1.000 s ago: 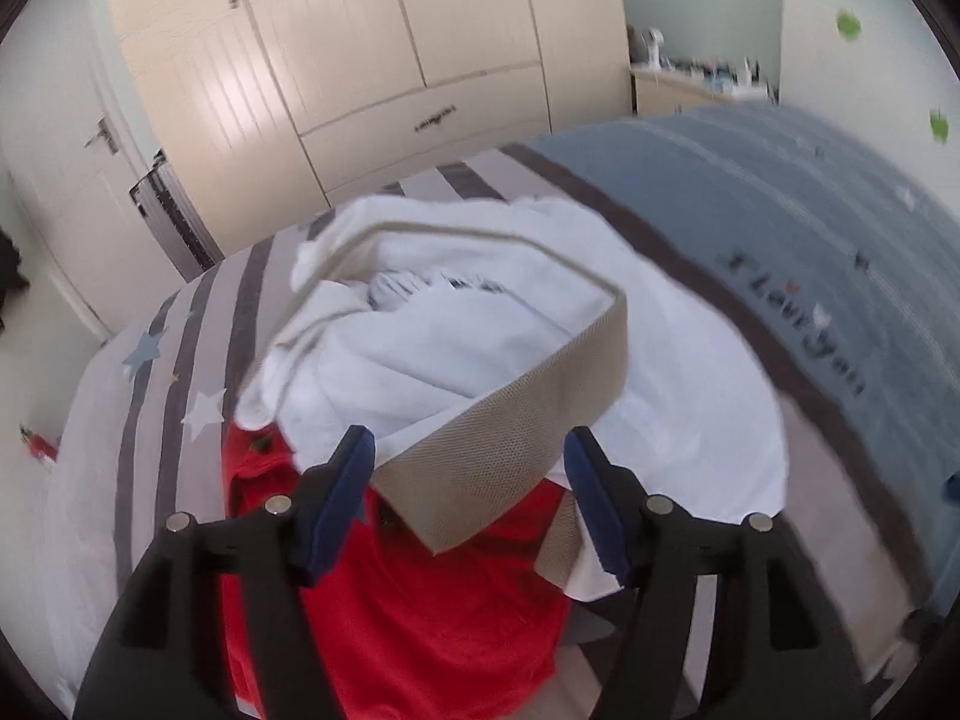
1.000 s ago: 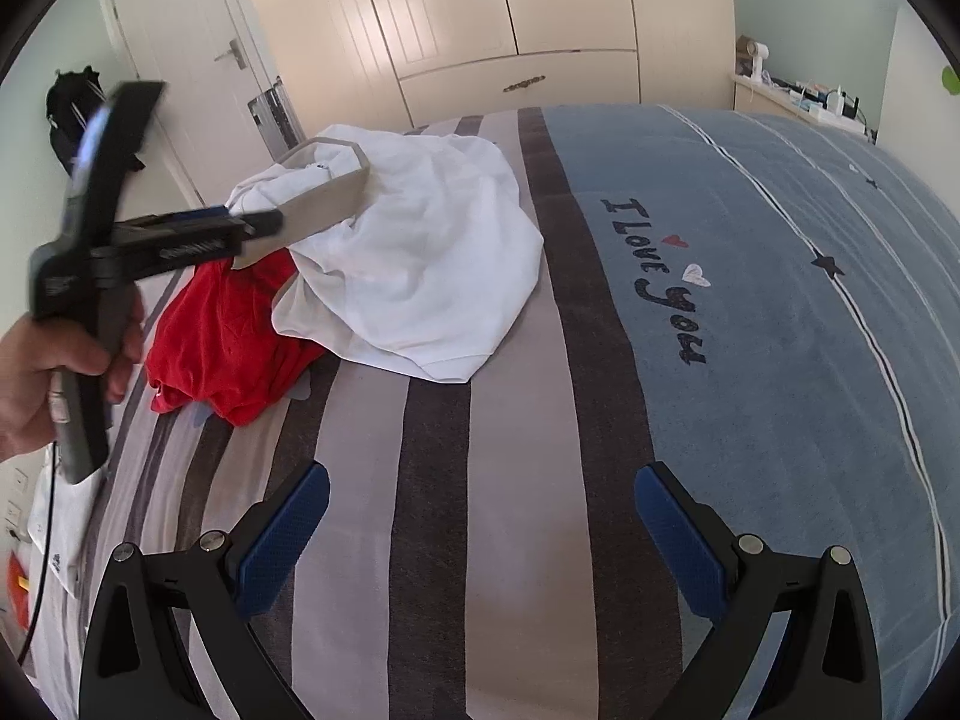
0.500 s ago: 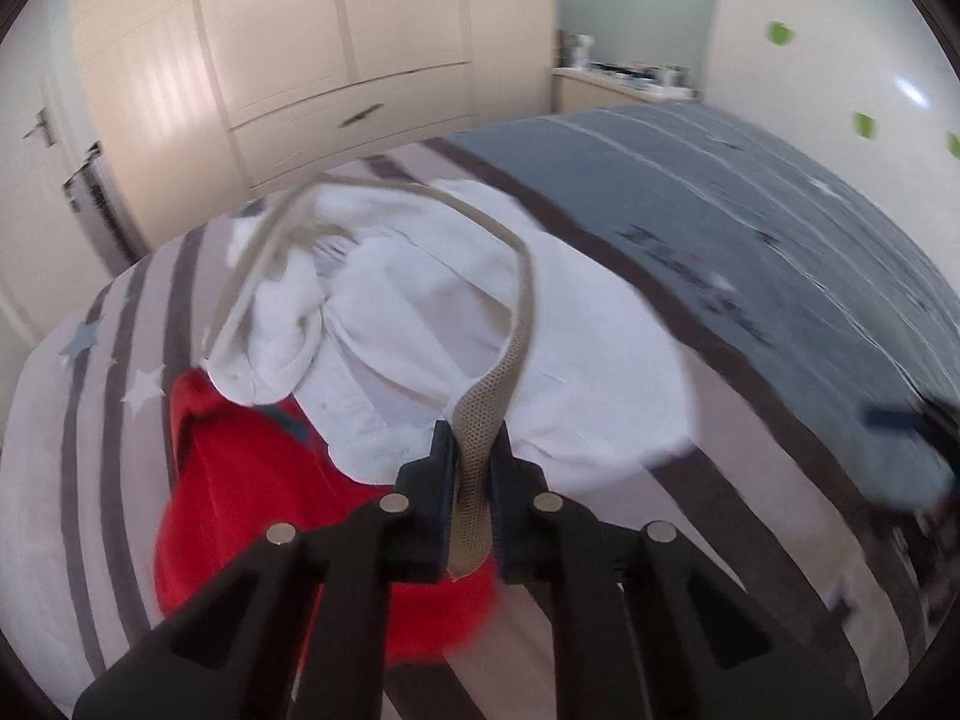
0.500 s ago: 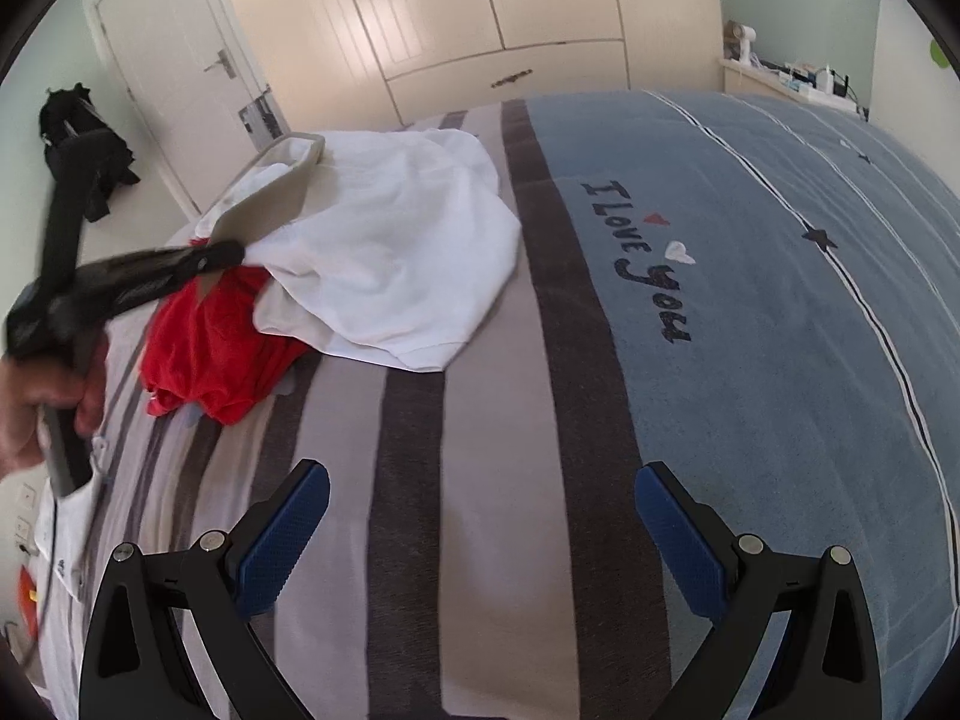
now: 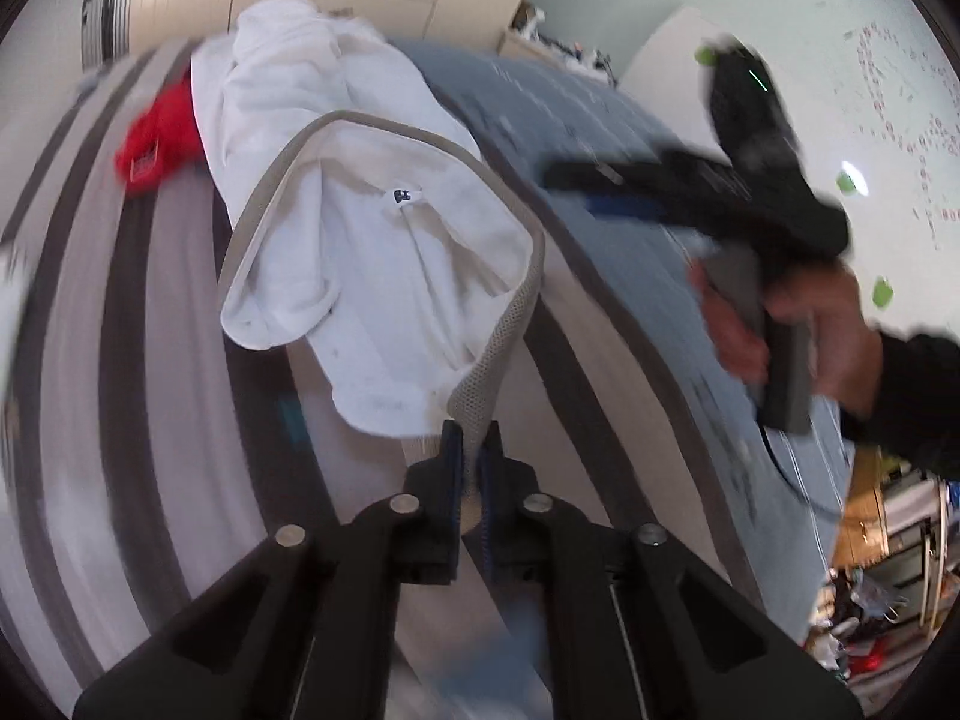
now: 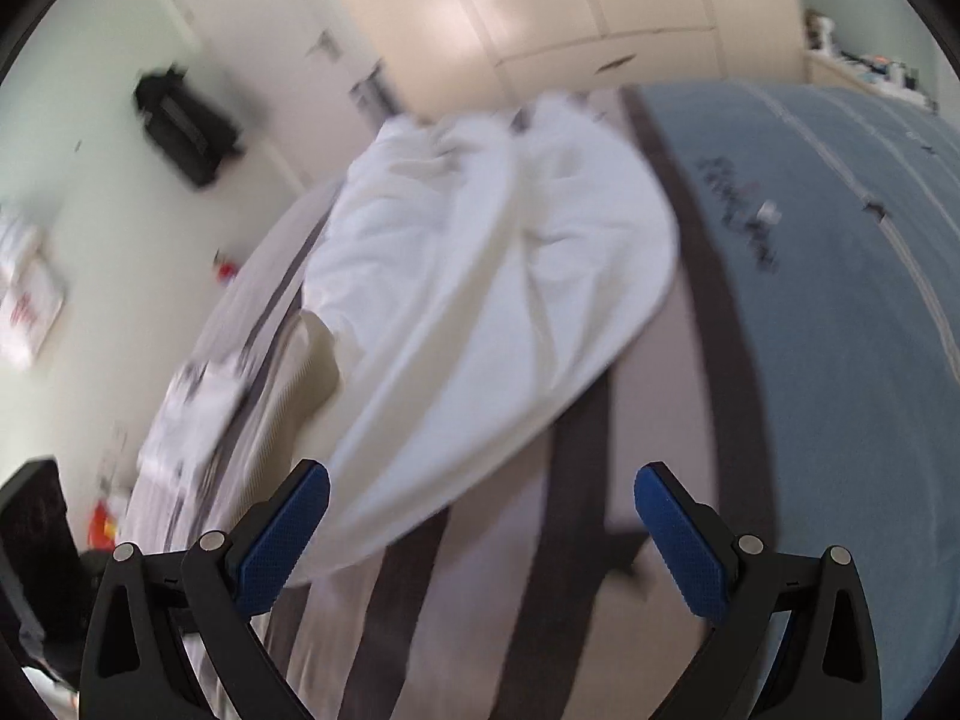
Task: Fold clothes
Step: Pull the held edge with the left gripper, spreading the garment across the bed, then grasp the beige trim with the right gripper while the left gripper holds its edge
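Note:
A white shirt (image 5: pixel 366 240) with a grey-beige collar band (image 5: pixel 486 372) stretches across the striped bed. My left gripper (image 5: pixel 471 456) is shut on that band, its blue pads pinching the fabric. A red garment (image 5: pixel 156 144) lies at the far left behind the shirt. In the right wrist view the white shirt (image 6: pixel 492 300) is blurred and spread ahead of my right gripper (image 6: pixel 480 531), which stands open just over its near edge with nothing between the pads. The left wrist view also shows the right gripper (image 5: pixel 606 189), held in a hand (image 5: pixel 798 330) at the right.
The bed (image 6: pixel 840 312) carries a cover with grey stripes and a blue half bearing dark lettering. Cream wardrobe doors (image 6: pixel 540 6) stand beyond it. A black bag (image 6: pixel 180 132) hangs on the left wall. A cluttered dresser (image 6: pixel 870 69) sits at the far right.
My left gripper closed on the shirt's collar band and dragged the shirt across the bed, off the red garment. The right gripper has swung left toward the shirt.

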The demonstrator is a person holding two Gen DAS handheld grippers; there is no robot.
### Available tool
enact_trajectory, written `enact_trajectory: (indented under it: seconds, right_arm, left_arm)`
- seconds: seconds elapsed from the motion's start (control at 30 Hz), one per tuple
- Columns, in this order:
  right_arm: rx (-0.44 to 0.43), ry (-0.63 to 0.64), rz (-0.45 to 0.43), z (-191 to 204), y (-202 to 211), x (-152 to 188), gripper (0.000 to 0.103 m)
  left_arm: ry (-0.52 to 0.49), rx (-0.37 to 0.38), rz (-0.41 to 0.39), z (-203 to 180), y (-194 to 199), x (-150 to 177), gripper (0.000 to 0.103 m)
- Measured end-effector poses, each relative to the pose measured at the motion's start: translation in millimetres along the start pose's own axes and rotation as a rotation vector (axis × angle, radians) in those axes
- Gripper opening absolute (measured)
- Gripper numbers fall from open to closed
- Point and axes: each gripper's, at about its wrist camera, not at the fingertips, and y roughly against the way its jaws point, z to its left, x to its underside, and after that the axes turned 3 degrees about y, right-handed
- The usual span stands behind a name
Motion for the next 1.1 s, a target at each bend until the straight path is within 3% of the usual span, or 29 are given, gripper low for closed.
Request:
enact_trajectory:
  seconds: [0.1, 0.2, 0.37, 0.43, 0.47, 0.53, 0.63, 0.7, 0.83, 0.9, 0.97, 1.0, 1.1]
  right_arm:
    - [-0.03, 0.038, 0.057, 27.8, 2.5, 36.5, 0.1]
    - [0.004, 0.022, 0.097, 40.9, 3.2, 75.9, 0.1]
    - [0.052, -0.091, 0.135, 41.6, 3.8, 121.5, 0.096]
    - [0.058, -0.102, 0.128, 47.4, 5.2, 128.4, 0.096]
    - [0.071, -0.096, 0.125, 51.7, 4.9, 130.5, 0.096]
    - [0.101, -0.086, 0.126, 58.5, 1.8, 133.8, 0.096]
    - [0.143, -0.11, 0.145, 61.6, -12.0, 141.0, 0.087]
    - [0.168, -0.124, 0.162, 60.8, -21.8, 143.8, 0.075]
    - [0.195, -0.174, 0.173, 55.3, -35.2, 151.8, 0.073]
    - [0.212, -0.173, 0.164, 57.5, -36.8, 152.9, 0.073]
    - [0.219, -0.175, 0.158, 60.2, -37.6, 154.3, 0.073]
    - [0.217, -0.177, 0.156, 61.7, -37.7, 155.2, 0.073]
    - [0.224, -0.174, 0.154, 66.2, -36.9, 158.6, 0.071]
  left_arm:
    - [0.056, 0.004, 0.016, -13.6, 8.1, 43.8, 0.003]
    - [0.07, -0.094, -0.006, -6.1, 8.9, 60.8, 0.005]
    - [0.109, -0.132, -0.021, 23.2, 25.9, 54.2, 0.022]
    - [0.079, -0.17, -0.039, 32.6, 32.2, 48.4, 0.039]
    - [0.065, -0.189, -0.048, 37.3, 35.3, 45.5, 0.042]
    - [0.043, -0.205, -0.061, 46.5, 31.8, 45.5, 0.043]
    - [-0.06, -0.232, -0.082, 55.7, 3.6, 12.6, 0.043]
    - [-0.105, -0.222, -0.092, 57.4, -14.1, -8.3, 0.043]
    - [-0.239, -0.236, -0.068, 52.9, -63.2, -32.7, 0.043]
    - [-0.309, -0.279, -0.04, 51.3, -82.1, -38.6, 0.043]
    - [-0.331, -0.279, -0.024, 51.7, -90.5, -41.9, 0.035]
    - [-0.344, -0.289, -0.02, 52.5, -94.3, -44.3, 0.026]
    - [-0.357, -0.288, -0.023, 51.7, -97.9, -48.7, 0.023]
